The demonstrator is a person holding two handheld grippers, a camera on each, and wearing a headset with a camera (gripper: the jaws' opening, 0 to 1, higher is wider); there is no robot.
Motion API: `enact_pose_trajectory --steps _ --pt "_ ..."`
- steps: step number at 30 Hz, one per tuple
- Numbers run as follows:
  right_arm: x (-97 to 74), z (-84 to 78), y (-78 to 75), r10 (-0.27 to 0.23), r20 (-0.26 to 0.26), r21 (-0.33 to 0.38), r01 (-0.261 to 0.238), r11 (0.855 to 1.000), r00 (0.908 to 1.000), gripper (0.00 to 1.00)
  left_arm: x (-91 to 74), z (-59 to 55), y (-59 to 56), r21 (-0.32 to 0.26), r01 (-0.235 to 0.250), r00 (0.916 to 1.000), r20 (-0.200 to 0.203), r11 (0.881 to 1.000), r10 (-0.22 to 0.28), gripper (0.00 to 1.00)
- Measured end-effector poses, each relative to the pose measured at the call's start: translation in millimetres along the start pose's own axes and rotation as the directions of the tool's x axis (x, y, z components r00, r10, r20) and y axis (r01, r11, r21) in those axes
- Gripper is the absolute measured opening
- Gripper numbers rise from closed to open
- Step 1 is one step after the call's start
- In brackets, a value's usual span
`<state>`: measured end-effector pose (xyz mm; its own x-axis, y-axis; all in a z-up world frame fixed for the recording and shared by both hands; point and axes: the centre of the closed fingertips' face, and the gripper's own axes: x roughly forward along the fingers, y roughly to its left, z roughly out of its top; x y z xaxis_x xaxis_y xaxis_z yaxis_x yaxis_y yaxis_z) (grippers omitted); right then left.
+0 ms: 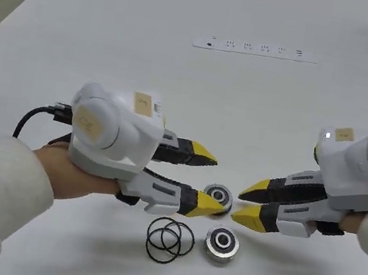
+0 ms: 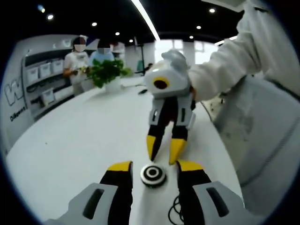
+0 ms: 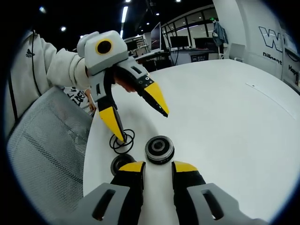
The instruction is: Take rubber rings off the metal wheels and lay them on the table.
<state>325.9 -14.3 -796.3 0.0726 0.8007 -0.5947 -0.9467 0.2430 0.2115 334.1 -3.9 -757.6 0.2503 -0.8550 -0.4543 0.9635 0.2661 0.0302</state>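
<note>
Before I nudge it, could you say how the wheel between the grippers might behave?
Lying flat on the table, the wheel would probably slide rather than roll. Its metal body looks solid, so likely stiff and heavy for its size.

The left gripper (image 2: 154, 166) holds its yellow-tipped jaws wide apart, and a metal wheel (image 2: 153, 174) lies flat between the tips, near the white table's (image 2: 84, 136) right edge. The right gripper (image 2: 162, 157) points at the wheel from beyond, jaws slightly parted. Black rubber rings (image 2: 174, 210) lie beside the left gripper's right-hand jaw.
</note>
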Motion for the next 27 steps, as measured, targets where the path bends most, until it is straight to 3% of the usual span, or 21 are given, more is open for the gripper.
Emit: enact_pose_trajectory --steps 11,19,22,23,27 --pt "6.9 -3.1 -4.9 -0.014 0.013 0.016 0.014 1.000 0.9998 0.20 13.0 -16.7 2.5 -0.011 -0.005 0.9996 -0.026 1.000 0.004 0.30" --pt "9.7 -4.1 -3.9 -0.013 0.022 0.017 0.013 1.000 0.9997 0.19 17.4 -22.4 2.6 -0.028 -0.005 0.9994 -0.036 1.000 0.004 0.24" --pt "10.0 -4.6 -3.9 -0.016 0.023 0.012 0.016 1.000 0.9996 0.17 17.7 -31.0 0.3 -0.021 0.002 0.9976 -0.069 1.000 -0.003 0.20" --pt "10.0 -4.6 -4.0 -0.016 0.024 0.012 0.016 1.000 0.9996 0.17 17.9 -28.0 -0.3 -0.025 0.003 0.9986 -0.052 1.000 -0.005 0.19" --pt "10.5 -4.9 -4.4 -0.021 0.023 0.003 0.021 1.000 0.9995 0.14 19.4 -27.8 -2.3 -0.004 0.006 0.9985 -0.054 1.000 -0.006 0.16"
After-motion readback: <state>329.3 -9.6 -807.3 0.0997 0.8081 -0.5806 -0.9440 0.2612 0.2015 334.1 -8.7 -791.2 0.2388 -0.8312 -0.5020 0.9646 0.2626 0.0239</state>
